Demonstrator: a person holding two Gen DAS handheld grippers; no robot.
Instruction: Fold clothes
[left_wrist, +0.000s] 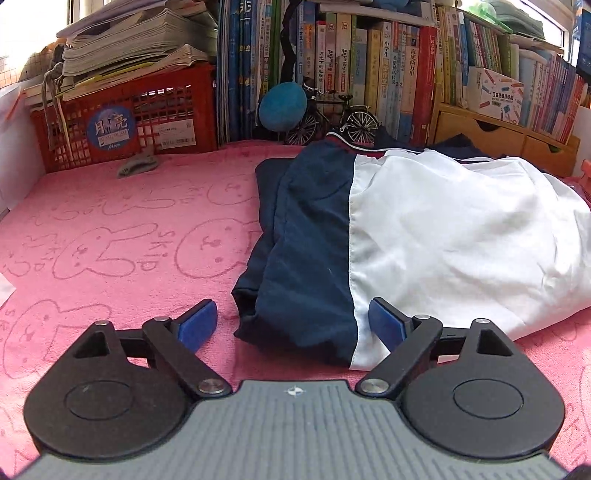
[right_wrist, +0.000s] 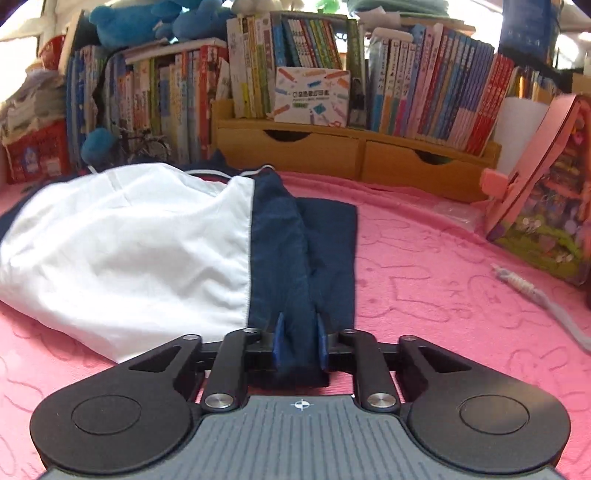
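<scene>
Right gripper (right_wrist: 300, 341) pinches navy jacket (right_wrist: 280, 236) hem; left gripper (left_wrist: 291, 325) spread wide, straddling crinkled navy-white fabric on pink towel (left_wrist: 110, 240).

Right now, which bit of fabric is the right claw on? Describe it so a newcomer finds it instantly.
Start at the pink rabbit-print towel covering the table, then the white and navy jacket lying on it. Along the jacket's edge nearest the wooden drawers lies a long navy sleeve. The right claw is shut on its near end; unlike the white body beside it, it is a narrow, all-navy strip.
</scene>
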